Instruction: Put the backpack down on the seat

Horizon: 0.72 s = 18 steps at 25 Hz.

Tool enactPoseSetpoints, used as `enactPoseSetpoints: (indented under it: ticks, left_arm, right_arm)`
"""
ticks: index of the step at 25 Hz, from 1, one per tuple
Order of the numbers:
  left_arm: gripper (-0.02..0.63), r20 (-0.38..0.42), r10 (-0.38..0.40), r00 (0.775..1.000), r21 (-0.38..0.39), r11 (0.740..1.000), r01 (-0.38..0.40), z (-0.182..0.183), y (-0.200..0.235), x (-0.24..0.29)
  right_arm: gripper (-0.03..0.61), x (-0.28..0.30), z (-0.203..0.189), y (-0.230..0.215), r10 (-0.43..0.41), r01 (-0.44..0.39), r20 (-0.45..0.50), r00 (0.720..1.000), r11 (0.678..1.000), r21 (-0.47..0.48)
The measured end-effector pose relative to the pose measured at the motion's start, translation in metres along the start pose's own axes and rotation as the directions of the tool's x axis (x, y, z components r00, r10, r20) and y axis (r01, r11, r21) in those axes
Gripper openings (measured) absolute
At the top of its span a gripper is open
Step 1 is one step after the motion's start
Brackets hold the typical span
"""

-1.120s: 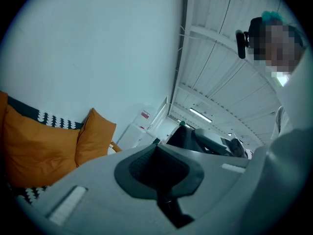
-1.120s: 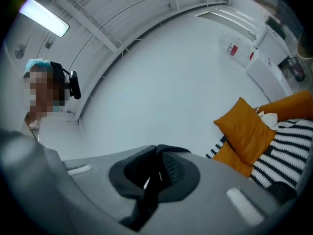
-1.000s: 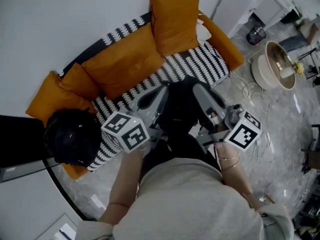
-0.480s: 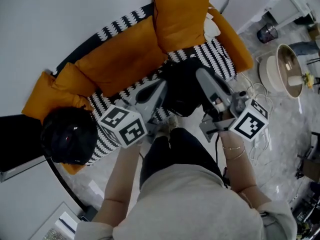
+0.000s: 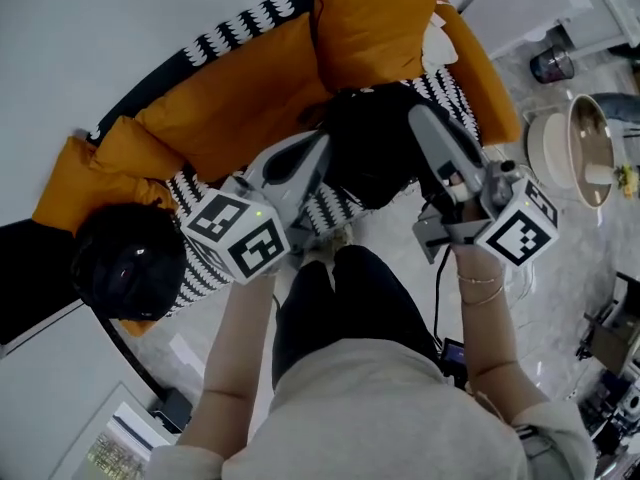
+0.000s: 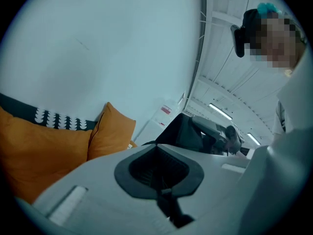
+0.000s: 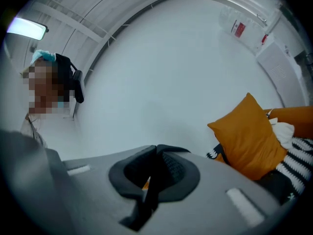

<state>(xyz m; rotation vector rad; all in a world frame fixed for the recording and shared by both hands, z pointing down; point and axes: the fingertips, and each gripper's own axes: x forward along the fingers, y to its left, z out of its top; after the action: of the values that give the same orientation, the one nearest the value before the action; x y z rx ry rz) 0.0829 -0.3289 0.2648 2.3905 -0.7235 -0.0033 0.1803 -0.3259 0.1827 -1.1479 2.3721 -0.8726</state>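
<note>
The black backpack (image 5: pixel 368 154) hangs between my two grippers, over the black-and-white patterned seat (image 5: pixel 327 211) of the orange sofa. My left gripper (image 5: pixel 318 156) is at the bag's left side and my right gripper (image 5: pixel 424 120) at its right. In the left gripper view the gripper (image 6: pixel 159 166) is shut, with a black strap (image 6: pixel 169 208) trailing from its pads; the backpack (image 6: pixel 188 131) shows beyond. In the right gripper view the gripper (image 7: pixel 155 166) is also shut on a black strap (image 7: pixel 145 202). Whether the bag's bottom touches the seat is hidden.
Orange cushions (image 5: pixel 240 113) line the sofa back, and one stands upright (image 5: pixel 375 8) at the far end. A black rounded object (image 5: pixel 125 268) lies at the sofa's left end. A round white stand (image 5: pixel 572 138) and cables lie on the floor to the right. My legs (image 5: pixel 345 298) are right at the seat's front.
Both grippers and the backpack have moved forward toward the sofa, from in front of the seat to over it. The sofa now sits closer in the head view.
</note>
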Motion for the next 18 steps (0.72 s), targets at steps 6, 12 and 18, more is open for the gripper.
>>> enactPoseSetpoints:
  ticks: [6, 12, 18]
  left_arm:
    - [0.006, -0.041, 0.034, 0.999, -0.033, 0.999, -0.036, -0.029, 0.027, 0.008]
    - [0.006, -0.077, 0.061, 0.995, -0.107, 0.992, -0.069, -0.073, 0.054, 0.006]
    - [0.006, -0.119, 0.1, 0.988, -0.145, 0.982, -0.117, -0.11, 0.078, -0.012]
  right_arm:
    - [0.011, 0.01, -0.036, -0.032, -0.032, 0.034, -0.037, 0.999, 0.998, 0.058]
    - [0.011, 0.012, -0.094, -0.057, -0.033, 0.043, -0.067, 0.997, 0.988, 0.149]
    - [0.011, 0.021, -0.128, -0.062, -0.009, 0.024, -0.081, 0.997, 0.983, 0.184]
